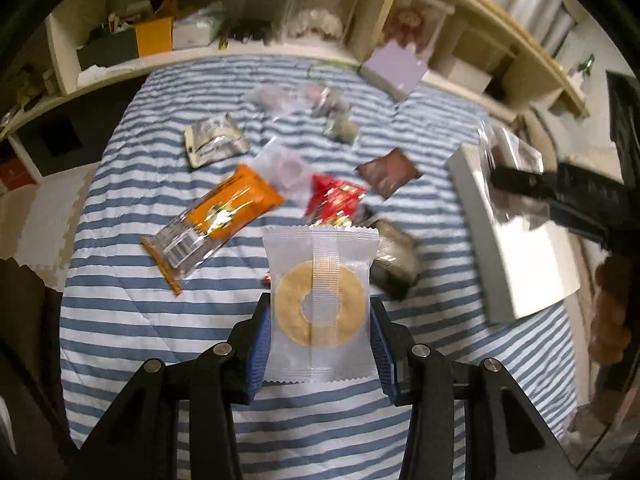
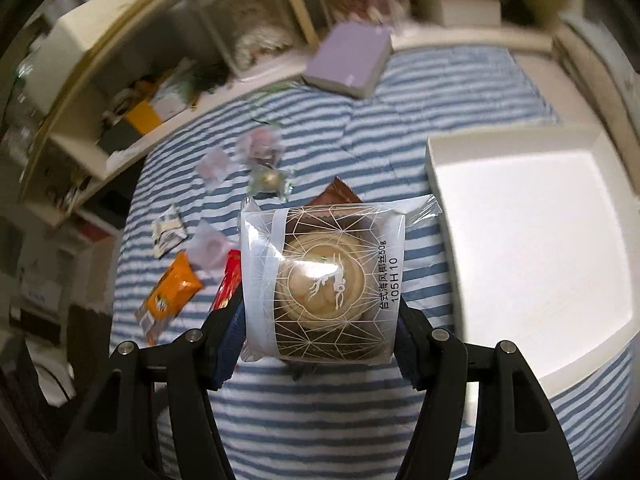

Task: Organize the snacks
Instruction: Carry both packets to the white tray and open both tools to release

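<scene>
My left gripper (image 1: 320, 320) is shut on a clear packet with a ring-shaped biscuit (image 1: 320, 304) and holds it above the striped bed. My right gripper (image 2: 320, 312) is shut on a wrapped round pastry (image 2: 320, 280) with a white line pattern, held above the bed left of the white box (image 2: 532, 248). The right gripper (image 1: 520, 182) also shows at the right of the left wrist view, over the white box (image 1: 520, 264). Loose snacks lie on the bed: an orange bar (image 1: 216, 216), a red packet (image 1: 332, 196), a brown packet (image 1: 388, 172), a white packet (image 1: 214, 142).
The blue and white striped bedspread (image 1: 160, 320) covers the bed. A lavender box (image 2: 348, 60) lies at its far edge. Cluttered cream shelves (image 1: 120, 40) run behind the bed. Several small clear-wrapped sweets (image 2: 260, 148) lie at the far middle.
</scene>
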The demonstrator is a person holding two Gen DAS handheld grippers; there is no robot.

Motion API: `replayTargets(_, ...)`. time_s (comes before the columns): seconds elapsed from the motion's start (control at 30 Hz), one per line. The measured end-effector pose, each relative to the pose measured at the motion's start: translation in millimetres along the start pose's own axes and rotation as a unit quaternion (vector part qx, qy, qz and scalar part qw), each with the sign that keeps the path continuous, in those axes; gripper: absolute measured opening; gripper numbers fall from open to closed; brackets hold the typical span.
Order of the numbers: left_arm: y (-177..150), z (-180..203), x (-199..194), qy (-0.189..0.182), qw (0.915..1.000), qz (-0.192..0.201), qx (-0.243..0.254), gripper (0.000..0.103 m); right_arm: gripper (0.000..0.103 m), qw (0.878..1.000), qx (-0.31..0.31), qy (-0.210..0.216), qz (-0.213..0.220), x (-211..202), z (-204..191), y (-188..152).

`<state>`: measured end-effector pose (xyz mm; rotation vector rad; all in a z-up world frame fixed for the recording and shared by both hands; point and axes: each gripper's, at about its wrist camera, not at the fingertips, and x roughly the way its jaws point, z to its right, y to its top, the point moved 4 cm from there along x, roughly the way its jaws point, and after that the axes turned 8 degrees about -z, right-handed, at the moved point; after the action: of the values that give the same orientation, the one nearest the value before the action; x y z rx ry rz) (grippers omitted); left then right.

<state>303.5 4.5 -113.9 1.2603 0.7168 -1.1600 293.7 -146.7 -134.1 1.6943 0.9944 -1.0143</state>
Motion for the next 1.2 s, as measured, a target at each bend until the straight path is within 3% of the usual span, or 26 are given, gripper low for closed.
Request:
replayTargets(0.27,5.9,44.4,-74.4,-0.021,0.9976,0.063,0.022,0.044,0.065,0.998,-0.045,-0.003,0.039,-65.5,17.1,-19.3)
replayTargets(0.5,11.8,116.4,-88.0,-0.044,0.9946,0.075,0.057,0.044,0.065,0.997,-0.040,-0.028,0.061,-99.8,64.0,-23.9)
replayTargets(0.8,17.8,187.5,-55.3,-0.069,0.9928,0.054,0.082,0.044,0.065,0.997,-0.010,-0.061,0.050,-112.0,144.9,-31.3)
replayTargets(1.07,42.3,230.8,7.4,-0.099,0.9915,0.012,0.084,0.045,0.065,0.997,0.017,-0.074,0.027,-100.3,204.1,-39.5)
replayTargets(1.2,56.6,252.4,48.3,-0.096,0.9917,-0.010,0.084,0.045,0.065,0.997,0.030,-0.074,0.021,-90.2,226.5,-40.4)
